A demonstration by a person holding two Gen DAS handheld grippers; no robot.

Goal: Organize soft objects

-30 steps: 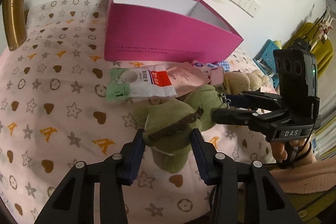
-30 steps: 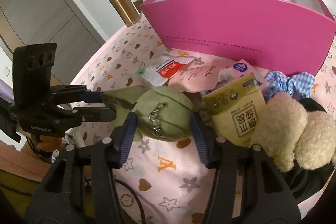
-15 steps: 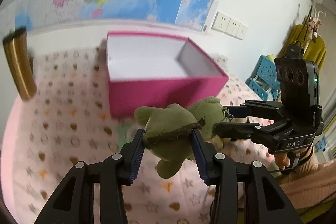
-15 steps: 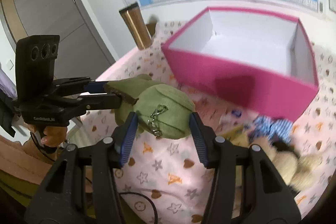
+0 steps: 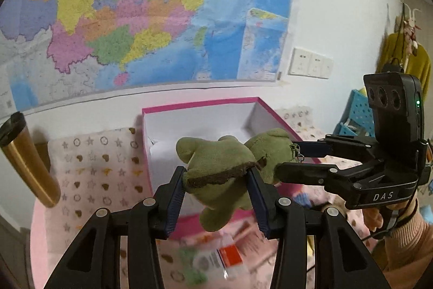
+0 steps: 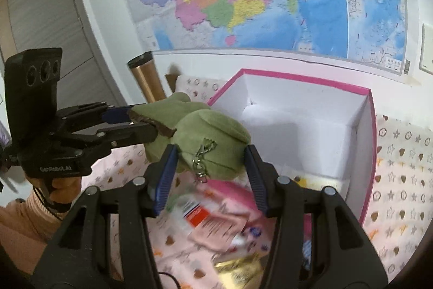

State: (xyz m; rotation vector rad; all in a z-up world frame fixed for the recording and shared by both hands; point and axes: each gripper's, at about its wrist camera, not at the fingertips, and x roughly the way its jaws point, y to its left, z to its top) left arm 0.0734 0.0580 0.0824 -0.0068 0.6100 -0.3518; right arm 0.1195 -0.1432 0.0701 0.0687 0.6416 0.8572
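Green plush toy held in the air by both grippers, in front of the pink box.

The left gripper (image 5: 216, 180) is clamped on the green plush toy (image 5: 222, 175) at its brown band, and the right gripper (image 6: 211, 161) grips its rounded other end, by the metal clasp. The toy hangs above the patterned bed cover (image 5: 97, 167), just short of the pink box (image 6: 370, 153), which looks nearly empty. So sorting has likely barely begun: this toy still needs dropping in, and the packets (image 6: 211, 218) lying blurred below remain to be put away.
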